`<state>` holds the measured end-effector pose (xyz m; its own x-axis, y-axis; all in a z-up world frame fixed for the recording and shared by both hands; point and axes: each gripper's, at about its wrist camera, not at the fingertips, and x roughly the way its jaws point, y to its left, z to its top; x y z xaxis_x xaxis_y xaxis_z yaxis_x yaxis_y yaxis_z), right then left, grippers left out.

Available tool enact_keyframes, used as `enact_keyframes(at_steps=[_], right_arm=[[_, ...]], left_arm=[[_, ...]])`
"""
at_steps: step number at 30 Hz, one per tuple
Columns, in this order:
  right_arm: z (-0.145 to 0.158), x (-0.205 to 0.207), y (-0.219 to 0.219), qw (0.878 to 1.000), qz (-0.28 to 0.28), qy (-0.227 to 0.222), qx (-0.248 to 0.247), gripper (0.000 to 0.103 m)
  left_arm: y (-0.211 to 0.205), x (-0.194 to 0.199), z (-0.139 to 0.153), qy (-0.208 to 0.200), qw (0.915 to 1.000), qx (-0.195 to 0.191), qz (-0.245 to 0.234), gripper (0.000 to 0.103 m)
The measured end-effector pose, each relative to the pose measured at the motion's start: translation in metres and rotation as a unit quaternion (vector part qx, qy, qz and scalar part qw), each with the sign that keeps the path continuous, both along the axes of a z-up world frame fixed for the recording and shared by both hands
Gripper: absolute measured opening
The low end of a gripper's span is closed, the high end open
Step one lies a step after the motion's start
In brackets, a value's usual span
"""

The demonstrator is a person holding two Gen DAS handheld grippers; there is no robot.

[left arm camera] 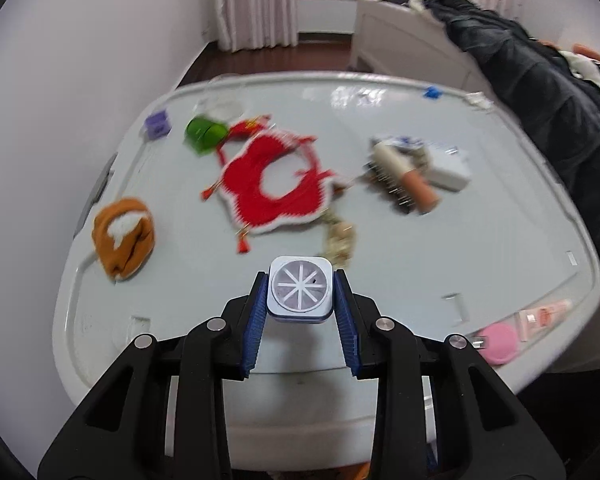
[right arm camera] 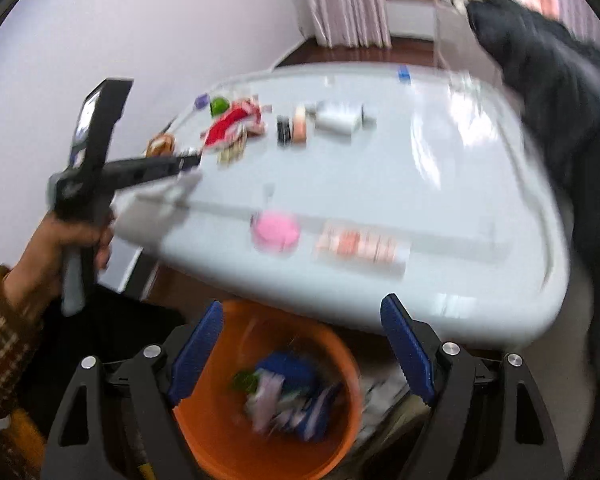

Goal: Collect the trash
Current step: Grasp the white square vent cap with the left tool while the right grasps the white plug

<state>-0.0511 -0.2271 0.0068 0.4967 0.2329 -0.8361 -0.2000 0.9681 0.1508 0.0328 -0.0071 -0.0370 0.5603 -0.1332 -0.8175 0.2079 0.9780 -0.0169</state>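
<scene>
My left gripper [left arm camera: 301,296] is shut on a small white square cap [left arm camera: 301,291] with a spoked round face, held over the near part of the white table [left arm camera: 400,260]. The same gripper, in a person's hand, shows in the right wrist view [right arm camera: 180,168] at the table's left edge. My right gripper [right arm camera: 302,344] is open and empty above an orange bin [right arm camera: 216,440] that holds blue, pink and green scraps [right arm camera: 288,396]. The bin stands on the floor below the table's near edge.
On the table lie a red knitted piece [left arm camera: 268,180], a green cup [left arm camera: 204,133], a purple block [left arm camera: 157,123], an orange cloth [left arm camera: 122,236], a brush and tube beside a white box [left arm camera: 448,168], a pink pad [right arm camera: 275,232] and a printed packet [right arm camera: 360,250]. Dark clothing [left arm camera: 540,92] hangs at the right.
</scene>
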Motion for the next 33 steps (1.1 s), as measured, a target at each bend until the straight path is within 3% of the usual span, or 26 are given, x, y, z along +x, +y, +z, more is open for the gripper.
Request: enact_keyframes(at_steps=[3,7,11,15,24,25,31,33], right_arm=[[0.013,0.045,0.008,0.997,0.038,-0.049,-0.054,0.080],[0.003,0.111,0.015,0.984,0.079,-0.091,-0.132,0.078],[-0.029,0.167,0.019,0.978,0.120,-0.078,-0.155,0.063],[-0.059,0.208,0.027,0.978,0.147,-0.053,-0.138,0.061],[-0.072,0.244,0.049,0.971,0.189,-0.042,-0.138,0.059],[-0.071,0.246,0.048,0.973,0.184,-0.035,-0.132,0.053],[-0.066,0.234,0.041,0.984,0.117,0.011,-0.131,0.049],[-0.063,0.224,0.037,0.989,0.095,0.020,-0.108,0.046]], left_arm=[[-0.006,-0.003,0.008,-0.009,0.9998,-0.011,-0.016,0.032],[-0.011,-0.002,0.012,-0.010,0.9992,-0.027,-0.029,0.032],[-0.012,0.001,0.014,-0.005,0.9986,-0.040,-0.034,0.032],[-0.012,0.004,0.016,-0.010,0.9984,-0.041,-0.037,0.032],[-0.020,0.006,0.014,-0.004,0.9978,-0.043,-0.050,0.032],[-0.021,0.006,0.013,-0.003,0.9978,-0.043,-0.050,0.032],[-0.022,0.004,0.013,0.000,0.9976,-0.045,-0.052,0.032],[-0.024,0.003,0.014,-0.001,0.9975,-0.044,-0.055,0.032]])
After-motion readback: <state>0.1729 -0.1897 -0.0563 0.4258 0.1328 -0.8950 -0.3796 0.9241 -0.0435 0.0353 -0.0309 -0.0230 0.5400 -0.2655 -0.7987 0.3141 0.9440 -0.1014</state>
